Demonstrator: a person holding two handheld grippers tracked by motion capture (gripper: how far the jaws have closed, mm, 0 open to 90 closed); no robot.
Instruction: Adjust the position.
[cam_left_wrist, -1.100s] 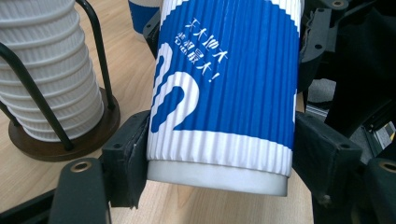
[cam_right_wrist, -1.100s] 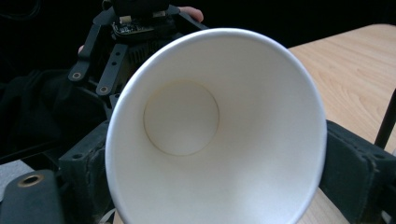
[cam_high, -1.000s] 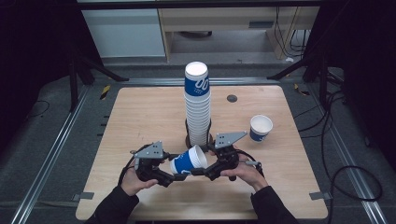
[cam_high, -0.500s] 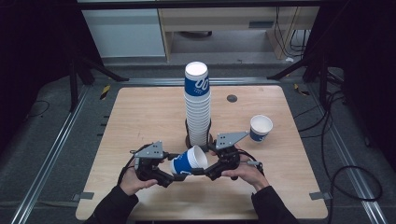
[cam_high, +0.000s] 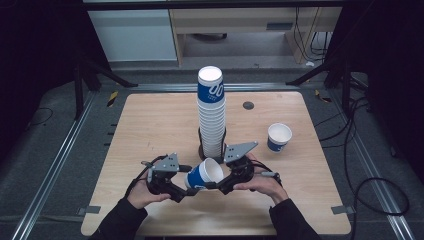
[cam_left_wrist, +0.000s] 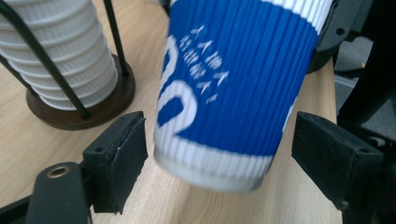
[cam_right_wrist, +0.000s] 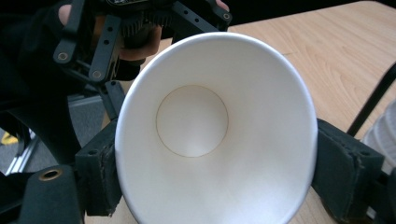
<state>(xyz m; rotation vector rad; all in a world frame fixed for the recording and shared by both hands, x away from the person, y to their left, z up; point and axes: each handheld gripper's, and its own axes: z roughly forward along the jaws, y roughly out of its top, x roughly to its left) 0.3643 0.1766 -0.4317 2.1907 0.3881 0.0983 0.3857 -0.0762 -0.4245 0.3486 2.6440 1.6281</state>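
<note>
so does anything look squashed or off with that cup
Yes: in the right gripper view the blue cup's rim looks squeezed into an oval between the right gripper's jaws. It lies tilted on its side above the table.

Blue ribbed paper cup (cam_high: 205, 173) tilted on its side above table, mouth rightward.

place: lab or test rig | signs: wooden desk (cam_high: 150, 125) between floor rails (cam_high: 55, 165), black stands (cam_high: 82, 80), loose cables (cam_high: 370, 185), dark surround
</note>
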